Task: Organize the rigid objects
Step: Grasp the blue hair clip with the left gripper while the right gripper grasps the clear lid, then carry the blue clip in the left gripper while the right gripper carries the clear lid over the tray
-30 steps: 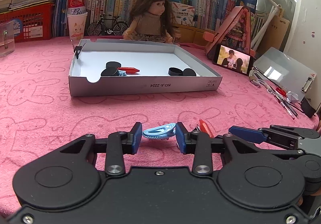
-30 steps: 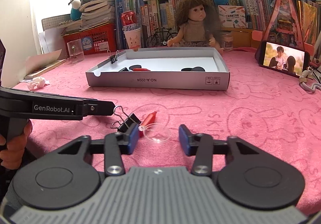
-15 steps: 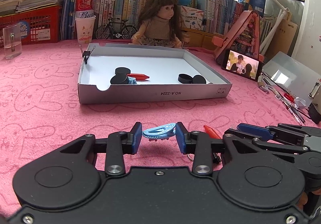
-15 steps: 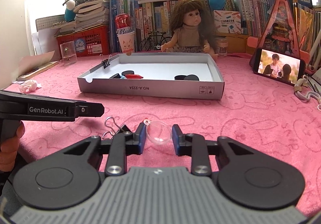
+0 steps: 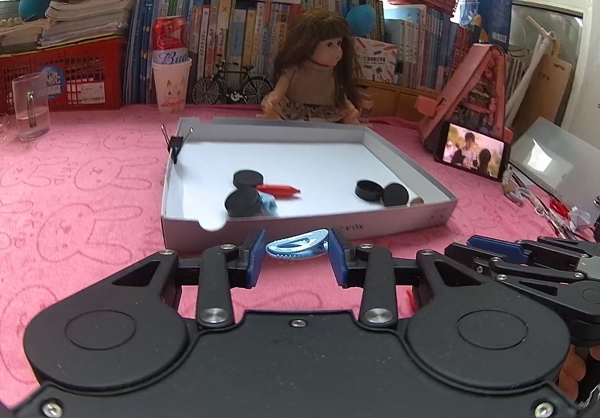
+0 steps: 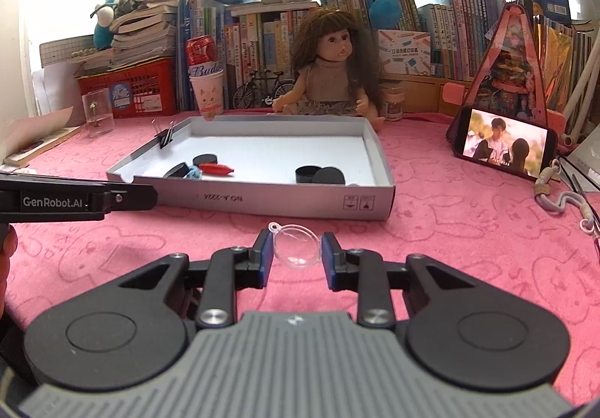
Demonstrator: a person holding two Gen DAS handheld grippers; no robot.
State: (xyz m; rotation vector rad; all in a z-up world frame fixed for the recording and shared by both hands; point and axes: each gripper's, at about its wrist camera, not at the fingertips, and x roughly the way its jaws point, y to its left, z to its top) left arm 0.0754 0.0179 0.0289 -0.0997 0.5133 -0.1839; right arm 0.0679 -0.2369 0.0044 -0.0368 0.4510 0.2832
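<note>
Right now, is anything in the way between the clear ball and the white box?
Nothing visible blocks it. The right tongs hold the clear ball above bare pink cloth, just short of the white box. Only the box's low front wall lies ahead, so the ball must pass over it.

Black left gripper and grey-ribbed right gripper carry blue pads, silver screws, "GenRobot.AI" lettering.

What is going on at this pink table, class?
A person holds two hand-held grippers. The left hand-held gripper is shut on a blue clip; the right hand-held gripper, jaws just closed, grips a clear plastic dome. Both are carried in front of the white box, which already holds black discs.
</note>
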